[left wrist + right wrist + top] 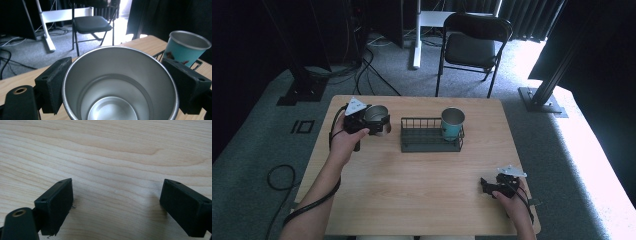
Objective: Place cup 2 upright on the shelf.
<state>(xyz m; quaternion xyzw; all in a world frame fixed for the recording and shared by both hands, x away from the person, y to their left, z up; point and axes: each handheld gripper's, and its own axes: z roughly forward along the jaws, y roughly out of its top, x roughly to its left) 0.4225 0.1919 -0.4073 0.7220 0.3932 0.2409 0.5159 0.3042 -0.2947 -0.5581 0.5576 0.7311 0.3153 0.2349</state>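
**One cup racked, one in the jaws**

Our left gripper [371,124] pinches a plain silver metal cup [120,85], its two black jaws pressed against opposite sides of the rim. In the high view that metal cup [377,119] sits near the far left of the pale wooden table [422,185], just to the left of the dark wire rack [424,136]; we cannot tell whether its base rests on the wood or hangs just clear of it. Our right gripper [490,186] rests near the table's right front edge, well apart from the rack, jaws spread and holding nothing, with bare wood grain between them.

A teal paper cup with a silver rim [452,123] already stands upright in the rack's right end, so we judge the work about half done. The rack's left portion looks free. What remains, as we read it, is carrying the gripped cup across and setting it down inside that open space, then letting go.
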